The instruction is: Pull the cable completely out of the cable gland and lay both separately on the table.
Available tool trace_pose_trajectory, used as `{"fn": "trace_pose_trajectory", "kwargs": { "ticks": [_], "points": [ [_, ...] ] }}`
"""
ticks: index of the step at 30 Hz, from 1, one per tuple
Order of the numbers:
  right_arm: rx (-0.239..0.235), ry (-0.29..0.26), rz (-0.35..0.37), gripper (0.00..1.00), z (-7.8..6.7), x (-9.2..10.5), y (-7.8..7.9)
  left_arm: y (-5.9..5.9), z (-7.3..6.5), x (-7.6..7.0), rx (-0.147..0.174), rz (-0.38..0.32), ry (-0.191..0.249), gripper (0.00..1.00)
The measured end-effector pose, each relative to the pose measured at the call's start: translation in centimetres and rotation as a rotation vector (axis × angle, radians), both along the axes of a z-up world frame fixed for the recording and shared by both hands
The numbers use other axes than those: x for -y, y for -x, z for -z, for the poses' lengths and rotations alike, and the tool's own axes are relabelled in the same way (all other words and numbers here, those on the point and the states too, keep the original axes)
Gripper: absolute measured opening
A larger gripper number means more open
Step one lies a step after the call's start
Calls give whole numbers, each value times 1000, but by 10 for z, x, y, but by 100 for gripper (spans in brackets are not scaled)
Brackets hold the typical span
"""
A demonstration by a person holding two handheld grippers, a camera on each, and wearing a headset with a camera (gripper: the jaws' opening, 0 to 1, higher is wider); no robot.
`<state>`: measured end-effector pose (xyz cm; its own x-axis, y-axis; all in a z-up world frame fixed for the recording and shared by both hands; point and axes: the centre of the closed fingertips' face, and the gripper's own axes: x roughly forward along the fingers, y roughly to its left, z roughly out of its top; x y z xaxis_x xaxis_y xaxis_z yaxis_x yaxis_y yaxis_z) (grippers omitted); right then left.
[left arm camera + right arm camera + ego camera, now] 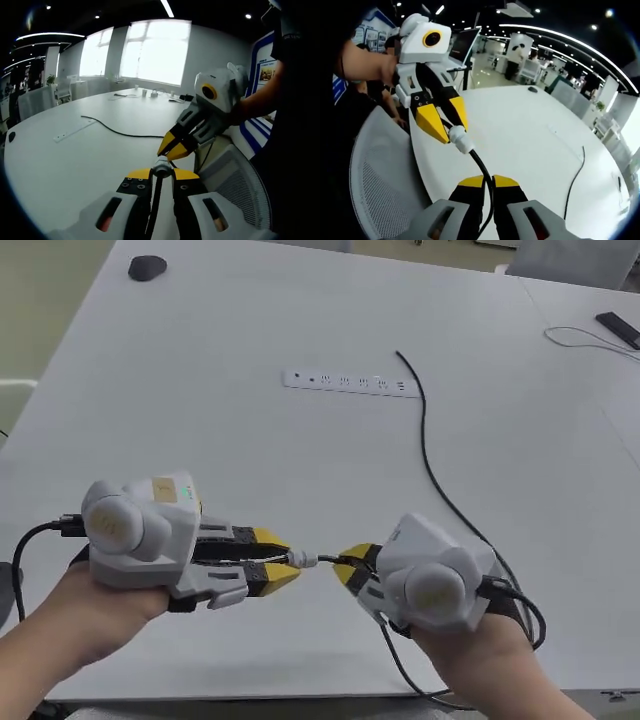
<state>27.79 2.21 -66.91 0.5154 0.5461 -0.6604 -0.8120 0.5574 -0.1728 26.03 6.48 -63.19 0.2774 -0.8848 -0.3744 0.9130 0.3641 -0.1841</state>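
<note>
Left gripper (286,560): its yellow jaws are pressed together on the gland (303,560) and pinch it at the very tips.
Right gripper (346,565): its jaws are closed on the cable (481,165), with the black line lying in the narrow gap between the two tips.
Gland: small and white, it sits between the two grippers, touching the left tips and a little apart from the right tips.
Cable: it comes out of the gland and goes straight into the right jaws. In the left gripper view a black length also runs back between the left jaws, behind the gland, so the cable is not yet out of it.
Grippers to each other: tip facing tip, near but not touching, close to the front edge of the table (250,450).
Table: white, and farther back on it lie a power strip (350,383), a long black cord (428,455) and a dark mouse (147,267), all well apart from the gland.
</note>
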Motion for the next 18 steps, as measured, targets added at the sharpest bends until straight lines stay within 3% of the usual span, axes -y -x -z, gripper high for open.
{"fn": "trace_pose_trajectory", "kwargs": {
  "ticks": [6, 11, 18],
  "points": [
    [-95, -85, 146, 0, 12, 20, -4, 1, -1, 0, 4, -2, 0, 15],
    [-141, -105, 210, 0, 23, 33, -4, 2, 0, 0, 9, 1, -7, 15],
    [-257, -185, 352, 0, 41, 50, -4, 3, 0, 1, 23, 7, -15, 15]
  ]
}}
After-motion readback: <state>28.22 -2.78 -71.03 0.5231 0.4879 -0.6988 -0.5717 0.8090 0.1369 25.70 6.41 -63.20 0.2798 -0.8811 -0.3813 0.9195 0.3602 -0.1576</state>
